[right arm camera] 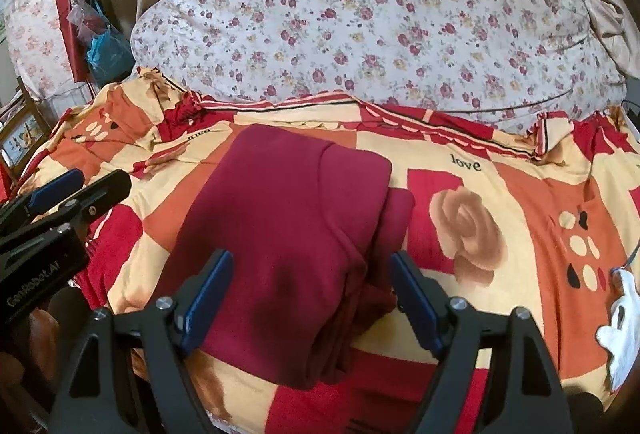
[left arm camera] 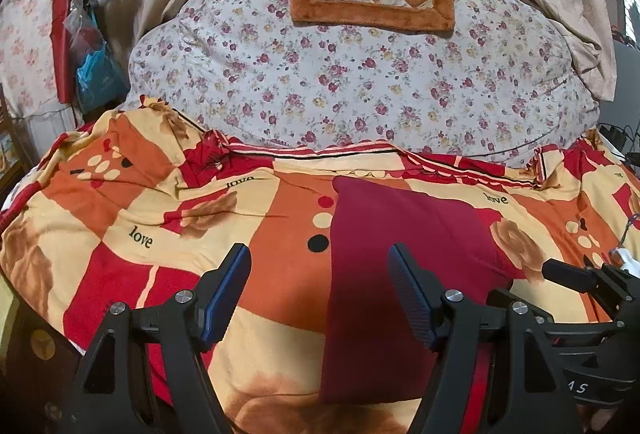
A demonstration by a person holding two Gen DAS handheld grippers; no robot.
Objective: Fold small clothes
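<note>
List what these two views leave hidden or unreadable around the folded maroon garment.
- Maroon garment: what kind of clothing it is cannot be told; folded layers hide it.
- Its near edge: the left wrist view has it behind the left gripper, the right wrist view partly behind the right gripper.
- White item: cut off by the right edge of the right wrist view; unidentifiable.

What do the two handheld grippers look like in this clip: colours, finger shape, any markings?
Both are matte black plastic with triangular cut-outs in the finger arms and silver round pivot bolts. The left gripper and right gripper each carry two flat blue ribbed pads. White lettering runs along the left gripper's black body in the right wrist view, too blurred to spell out. No cables or sleeves show.
</note>
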